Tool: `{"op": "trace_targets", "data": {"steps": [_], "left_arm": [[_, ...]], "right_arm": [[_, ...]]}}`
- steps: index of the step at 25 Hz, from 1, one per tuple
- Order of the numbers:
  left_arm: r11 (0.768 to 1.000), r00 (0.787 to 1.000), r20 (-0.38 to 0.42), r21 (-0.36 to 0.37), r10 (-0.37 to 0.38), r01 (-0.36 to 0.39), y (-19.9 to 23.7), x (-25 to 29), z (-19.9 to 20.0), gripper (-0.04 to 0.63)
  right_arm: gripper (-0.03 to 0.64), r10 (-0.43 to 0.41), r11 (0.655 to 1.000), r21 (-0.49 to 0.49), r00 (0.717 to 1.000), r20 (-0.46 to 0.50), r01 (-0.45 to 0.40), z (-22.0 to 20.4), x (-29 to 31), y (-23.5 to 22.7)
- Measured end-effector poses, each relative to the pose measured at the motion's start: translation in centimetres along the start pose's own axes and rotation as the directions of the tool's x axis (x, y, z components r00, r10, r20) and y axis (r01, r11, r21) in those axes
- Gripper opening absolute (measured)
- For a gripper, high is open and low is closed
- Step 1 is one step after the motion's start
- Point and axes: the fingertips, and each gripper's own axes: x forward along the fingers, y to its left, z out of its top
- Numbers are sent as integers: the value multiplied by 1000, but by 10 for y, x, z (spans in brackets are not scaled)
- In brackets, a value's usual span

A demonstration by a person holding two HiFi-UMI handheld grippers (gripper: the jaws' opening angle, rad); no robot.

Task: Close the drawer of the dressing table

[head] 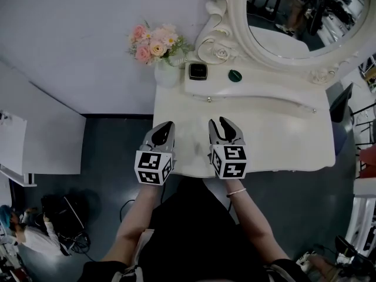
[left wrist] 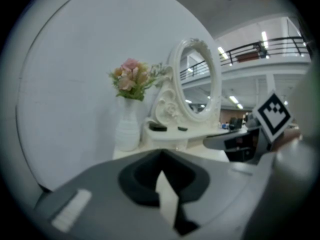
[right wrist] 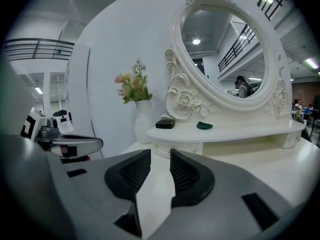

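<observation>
The white dressing table (head: pixel 282 135) stands against the wall, seen from above in the head view. A low raised shelf (head: pixel 258 90) along its back has shallow drawer fronts with small knobs (head: pixel 208 99); these look flush, and no drawer sticks out at the front edge. My left gripper (head: pixel 168 124) hovers over the table's left front part, its jaws together with nothing in them (left wrist: pixel 161 154). Beside it, my right gripper (head: pixel 218 123) points at the shelf; a narrow gap shows between its ribbed pads (right wrist: pixel 187 173), and that gap is empty.
An oval carved mirror (head: pixel 299 16) rises behind the shelf. On the left stands a white vase of pink flowers (head: pixel 166 72); a black box (head: pixel 198 71) and a green dish (head: pixel 235 75) sit on the shelf. A dark chair (head: pixel 342 106) stands on the right, a white panel (head: pixel 35 145) on the left.
</observation>
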Motion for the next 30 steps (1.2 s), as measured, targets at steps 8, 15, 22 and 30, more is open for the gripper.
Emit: {"op": "trace_targets", "data": {"steps": [8,15,22,30], "left_arm": [[1000,1000,19,15,-15,15,-10,-19,1,6],[999,999,29,24,-22,21,-17,-38,-1,6],[999,999,32,27,-25,24,-20,-50,-5,6],[999,999,36,32,-32,31,-22,-57,-5,6]], "right_arm": [[63,0,1000,2,999,45,0,-1,-35,12],[25,-1,1000,2,998,61,1,-10,-66,22],[9,28,999,13,997,71,-29,-17,-88,31],[5,68,998,0,994,88,-68,-23,-102,42]]}}
